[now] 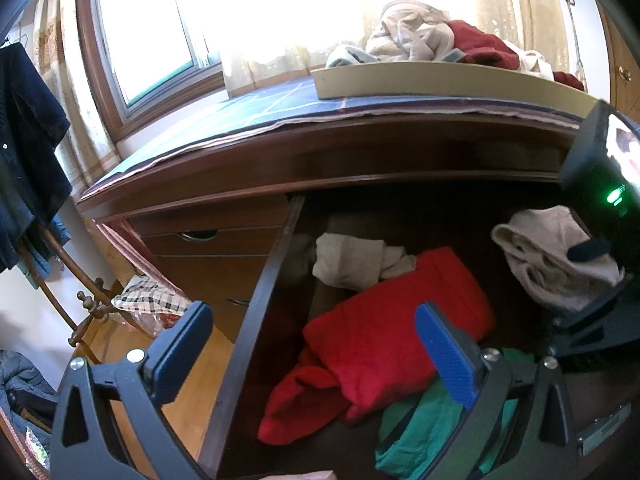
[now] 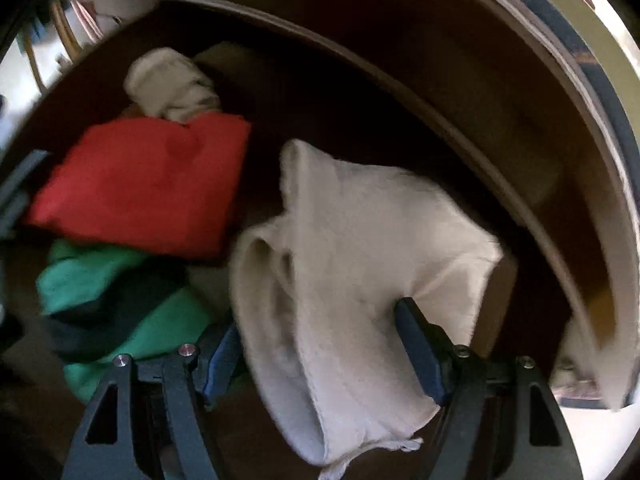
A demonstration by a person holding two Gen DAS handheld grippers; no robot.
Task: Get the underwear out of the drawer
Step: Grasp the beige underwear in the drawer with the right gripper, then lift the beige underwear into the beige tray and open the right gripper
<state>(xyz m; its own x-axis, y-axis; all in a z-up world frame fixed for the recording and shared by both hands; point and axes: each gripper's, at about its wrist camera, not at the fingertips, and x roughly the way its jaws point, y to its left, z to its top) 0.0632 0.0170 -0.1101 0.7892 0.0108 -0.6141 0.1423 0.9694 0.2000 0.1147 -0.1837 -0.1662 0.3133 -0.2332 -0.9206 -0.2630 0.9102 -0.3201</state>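
Open wooden drawer; red garment, green garment, seemingly underwear.

In the right wrist view, the off-white knit underwear fills the centre and lower middle of the frame, pale cream with a frayed hem. To its left lies a bright red folded cloth, and below that a green garment with a dark band. At upper left sits a small whitish crumpled cloth. The blue ribbed pads sit on black gripper frames. In the left wrist view, the dark brown wooden drawer shows at lower centre, a navy cloth with pale grid lines across the upper middle, and a black-and-white checked fabric at lower left.
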